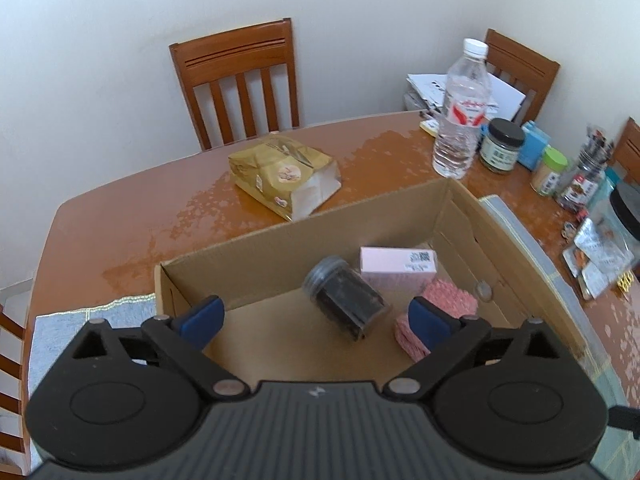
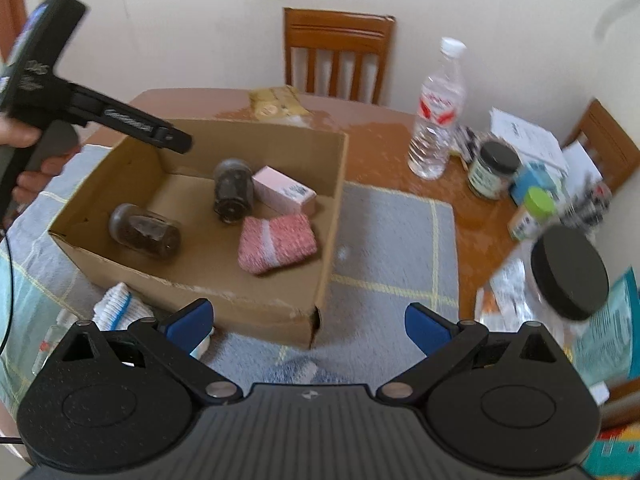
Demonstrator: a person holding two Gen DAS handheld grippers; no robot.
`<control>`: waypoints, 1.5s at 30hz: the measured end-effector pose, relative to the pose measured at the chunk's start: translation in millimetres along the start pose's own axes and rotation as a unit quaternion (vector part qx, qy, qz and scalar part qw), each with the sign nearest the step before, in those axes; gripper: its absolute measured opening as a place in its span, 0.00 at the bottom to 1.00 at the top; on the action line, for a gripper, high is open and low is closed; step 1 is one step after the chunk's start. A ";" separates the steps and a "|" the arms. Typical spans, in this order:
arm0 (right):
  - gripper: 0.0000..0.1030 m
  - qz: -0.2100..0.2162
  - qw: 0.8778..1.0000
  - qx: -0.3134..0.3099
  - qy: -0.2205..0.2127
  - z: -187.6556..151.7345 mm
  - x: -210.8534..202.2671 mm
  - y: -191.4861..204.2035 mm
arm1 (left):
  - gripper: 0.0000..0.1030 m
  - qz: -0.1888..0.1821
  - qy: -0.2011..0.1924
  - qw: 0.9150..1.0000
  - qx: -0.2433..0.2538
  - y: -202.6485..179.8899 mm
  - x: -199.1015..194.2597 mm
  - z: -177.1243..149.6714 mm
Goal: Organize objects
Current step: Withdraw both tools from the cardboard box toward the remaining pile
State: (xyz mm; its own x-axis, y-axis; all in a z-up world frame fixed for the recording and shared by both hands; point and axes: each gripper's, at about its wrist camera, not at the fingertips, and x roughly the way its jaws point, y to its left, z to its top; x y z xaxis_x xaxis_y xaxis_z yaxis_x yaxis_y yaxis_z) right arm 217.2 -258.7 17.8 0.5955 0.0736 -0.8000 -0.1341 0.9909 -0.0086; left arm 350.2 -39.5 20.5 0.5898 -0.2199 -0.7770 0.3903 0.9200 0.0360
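An open cardboard box (image 1: 280,240) (image 2: 200,292) sits on a grey cloth. It holds a dark jar (image 1: 346,304) (image 2: 233,190) lying on its side, a pink carton (image 1: 398,270) (image 2: 286,194), and a pink knitted cloth (image 1: 440,300) (image 2: 276,242). The right wrist view shows a second dark jar (image 2: 146,232) lying near the box's left wall. My left gripper (image 1: 316,320) is open and empty above the box's near edge; it also shows in the right wrist view (image 2: 176,142). My right gripper (image 2: 308,326) is open and empty, in front of the box.
A gold bag (image 1: 284,176) (image 2: 278,102) lies behind the box. A water bottle (image 1: 462,112) (image 2: 438,112), a black-lidded jar (image 1: 502,144) (image 2: 492,170), a green-lidded jar (image 1: 550,170) (image 2: 532,212) and papers crowd the right. A big black-lidded jar (image 2: 568,276) stands near right. A white glove (image 2: 116,304) lies by the box.
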 end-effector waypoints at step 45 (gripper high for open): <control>1.00 0.028 0.998 0.047 0.018 -106.4 14.6 1.3 | 0.96 0.113 0.062 0.978 -0.165 -9.6 -80.4 -204.7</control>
State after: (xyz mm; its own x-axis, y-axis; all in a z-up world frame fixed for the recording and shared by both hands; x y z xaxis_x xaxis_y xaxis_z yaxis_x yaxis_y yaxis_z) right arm 141.4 -268.3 -57.7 0.5593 0.1276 -0.8191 -0.0907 0.9916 0.0925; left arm 154.3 35.7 -46.0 0.5372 0.0223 -0.8432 -0.0008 0.9997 0.0259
